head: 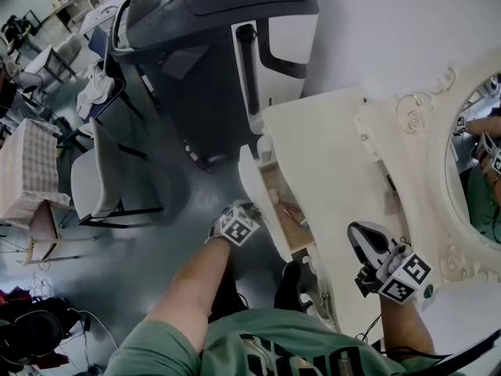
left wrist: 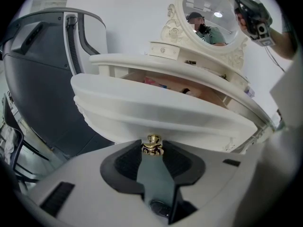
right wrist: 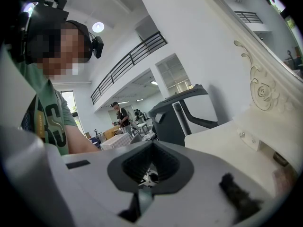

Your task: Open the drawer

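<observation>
The cream dressing table (head: pixel 329 147) has its drawer (head: pixel 252 180) pulled partly out; pink and dark items show inside the drawer (left wrist: pixel 163 85). My left gripper (head: pixel 252 211) reaches down at the curved drawer front (left wrist: pixel 156 112). In the left gripper view the left gripper (left wrist: pixel 152 149) is shut on the small gold knob (left wrist: pixel 152 144), with a dark pad at each side of it. My right gripper (head: pixel 362 235) hovers above the tabletop near the mirror (head: pixel 470 178), and its jaws (right wrist: pixel 149 171) look shut with nothing between them. The right gripper (left wrist: pixel 251 13) also shows up high beside the mirror.
A big dark grey and white machine (head: pixel 227 45) stands just left of the dressing table. Chairs (head: pixel 98 178) and a table with a checked cloth (head: pixel 27 171) stand further left on the grey floor. My legs and shoes (head: pixel 290 284) are right before the drawer.
</observation>
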`<state>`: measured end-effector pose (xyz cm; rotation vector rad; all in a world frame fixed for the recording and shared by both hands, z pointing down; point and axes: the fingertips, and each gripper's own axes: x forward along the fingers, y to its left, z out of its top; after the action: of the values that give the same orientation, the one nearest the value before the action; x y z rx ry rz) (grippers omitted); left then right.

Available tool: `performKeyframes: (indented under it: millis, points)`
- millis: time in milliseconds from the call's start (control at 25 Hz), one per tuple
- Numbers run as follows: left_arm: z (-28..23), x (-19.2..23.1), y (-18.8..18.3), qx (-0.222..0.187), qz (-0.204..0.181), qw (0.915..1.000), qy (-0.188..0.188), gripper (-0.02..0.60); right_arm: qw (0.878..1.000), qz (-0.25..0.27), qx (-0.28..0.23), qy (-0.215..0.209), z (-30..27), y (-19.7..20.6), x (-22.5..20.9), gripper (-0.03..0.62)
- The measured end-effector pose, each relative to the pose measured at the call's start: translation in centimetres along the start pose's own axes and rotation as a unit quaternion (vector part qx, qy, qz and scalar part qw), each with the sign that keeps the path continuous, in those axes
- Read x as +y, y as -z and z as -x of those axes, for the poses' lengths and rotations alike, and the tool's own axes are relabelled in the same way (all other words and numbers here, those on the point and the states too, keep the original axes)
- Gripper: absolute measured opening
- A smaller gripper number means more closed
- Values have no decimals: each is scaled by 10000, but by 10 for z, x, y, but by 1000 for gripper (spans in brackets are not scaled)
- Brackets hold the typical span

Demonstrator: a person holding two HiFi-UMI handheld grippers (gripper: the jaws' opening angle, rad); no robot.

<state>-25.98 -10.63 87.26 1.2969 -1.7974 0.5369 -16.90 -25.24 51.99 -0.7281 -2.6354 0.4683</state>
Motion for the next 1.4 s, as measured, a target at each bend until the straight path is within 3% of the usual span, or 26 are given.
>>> performKeyframes:
  millis: [1400]
  points:
    - [40, 21, 50, -6, 245, 9994, -250, 141, 9994, 129, 53, -323, -34, 0, 40, 6]
